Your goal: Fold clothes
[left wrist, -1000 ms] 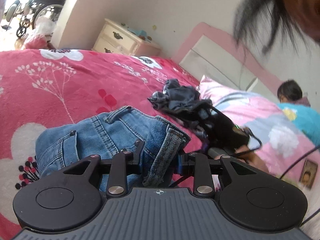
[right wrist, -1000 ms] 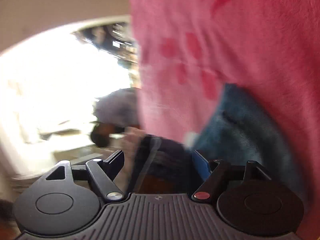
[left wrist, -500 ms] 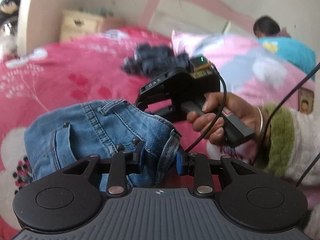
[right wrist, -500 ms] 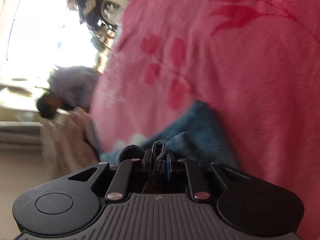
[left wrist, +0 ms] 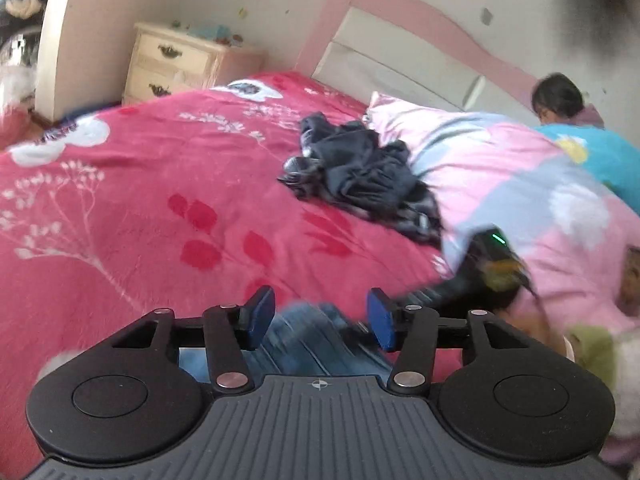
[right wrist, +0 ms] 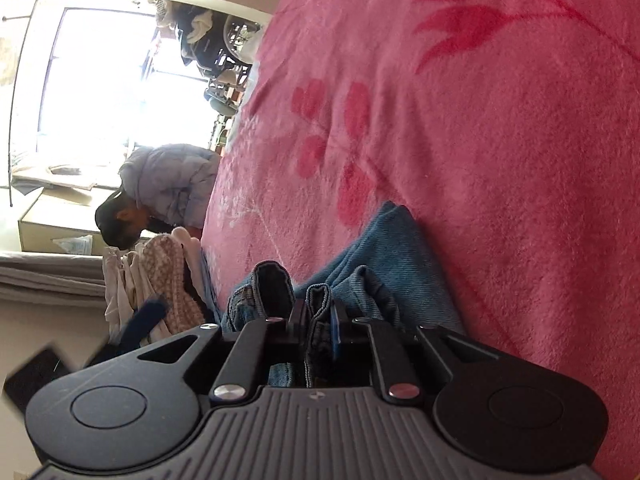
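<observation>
From the left wrist, the left claw point(left wrist: 321, 317) has its blue pads point(left wrist: 261, 312) apart and is opening; the blue denim jeans point(left wrist: 316, 344) lie blurred below the gap, neither pad pressing on them. The jeans rest on the red floral blanket point(left wrist: 140, 208) covering the bed. Farther up the bed sits a crumpled dark garment point(left wrist: 356, 168), just beside a pink and blue quilt point(left wrist: 520, 184). A pink headboard point(left wrist: 400, 28) stands against the wall, and a cream nightstand point(left wrist: 172, 64) sits in the corner. At the right edge the right claw's black body point(left wrist: 480, 280) shows, blurred.

From the right wrist, the right claw point(right wrist: 318, 318) is clamped on a folded denim edge of the jeans point(right wrist: 384, 248), which stands up between the pads. The rest of the jeans spreads over the pink-red blanket point(right wrist: 480, 140). Beyond the bed's edge a person in a grey puffer jacket point(right wrist: 172, 180) bends over by a bright window point(right wrist: 92, 80), near some hanging pale clothes point(right wrist: 152, 280).
</observation>
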The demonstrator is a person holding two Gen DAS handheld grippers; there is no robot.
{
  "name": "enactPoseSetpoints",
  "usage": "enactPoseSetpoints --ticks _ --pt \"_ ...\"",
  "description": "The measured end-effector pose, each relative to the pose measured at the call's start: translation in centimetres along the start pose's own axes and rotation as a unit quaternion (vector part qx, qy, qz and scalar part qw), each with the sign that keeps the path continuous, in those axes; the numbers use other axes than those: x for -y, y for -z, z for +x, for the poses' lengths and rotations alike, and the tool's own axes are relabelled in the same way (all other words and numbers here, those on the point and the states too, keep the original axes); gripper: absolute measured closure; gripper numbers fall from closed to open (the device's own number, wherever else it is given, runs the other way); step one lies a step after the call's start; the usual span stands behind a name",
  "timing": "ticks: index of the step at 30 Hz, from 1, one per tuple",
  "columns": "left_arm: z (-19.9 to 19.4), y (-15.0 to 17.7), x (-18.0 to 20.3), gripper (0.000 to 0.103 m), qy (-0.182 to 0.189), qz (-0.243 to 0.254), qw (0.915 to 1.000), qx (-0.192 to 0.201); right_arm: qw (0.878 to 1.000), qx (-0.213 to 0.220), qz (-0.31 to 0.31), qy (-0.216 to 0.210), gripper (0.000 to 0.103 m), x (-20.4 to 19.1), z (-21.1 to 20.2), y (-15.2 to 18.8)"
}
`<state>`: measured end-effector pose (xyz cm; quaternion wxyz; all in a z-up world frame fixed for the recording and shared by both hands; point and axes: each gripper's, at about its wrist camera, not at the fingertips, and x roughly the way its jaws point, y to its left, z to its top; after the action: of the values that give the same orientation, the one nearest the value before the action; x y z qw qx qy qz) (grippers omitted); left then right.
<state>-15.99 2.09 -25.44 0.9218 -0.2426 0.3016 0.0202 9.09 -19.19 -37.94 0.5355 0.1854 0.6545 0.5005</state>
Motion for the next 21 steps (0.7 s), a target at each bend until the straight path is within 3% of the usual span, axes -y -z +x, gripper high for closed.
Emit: enactPoseSetpoints --ticks 1,3,5,10,13,17,21 --pt "1.5 -0.5 -1.5 0.050 0.017 -0.021 0.9995 -0.019 1.000 0.000 0.004 -0.001 0.090 0.1 0.0 0.0" --pt "4.1 -1.2 -4.3 0.039 0.063 -0.066 0.9935 -0.068 1.000 -0.001 0.010 -0.004 0.090 0.2 0.2 -0.1" --pt "6.0 -1.4 -6.4 0.038 0.095 -0.099 0.9840 -0.114 1.000 -0.002 0.004 -0.004 0.090 0.1 0.3 -0.1" --pt "8.9 -1.3 -8.5 0.037 0.155 -0.127 0.9608 -0.192 1.000 -0.003 0.006 -0.010 0.090 0.5 0.4 -0.2" --pt "9.6 -1.1 -7.9 0.055 0.175 -0.100 0.9550 -0.217 1.000 -0.001 0.015 -0.016 0.090 1.1 0.3 -0.1" --pt "8.8 -1.0 -7.6 0.075 0.183 -0.077 0.9546 -0.222 1.000 0.001 0.010 -0.020 0.090 1.4 0.2 0.1" --pt "6.9 -1.1 -7.1 0.085 0.197 -0.088 0.9552 -0.203 1.000 0.001 0.004 -0.023 0.090 1.4 0.3 0.1"
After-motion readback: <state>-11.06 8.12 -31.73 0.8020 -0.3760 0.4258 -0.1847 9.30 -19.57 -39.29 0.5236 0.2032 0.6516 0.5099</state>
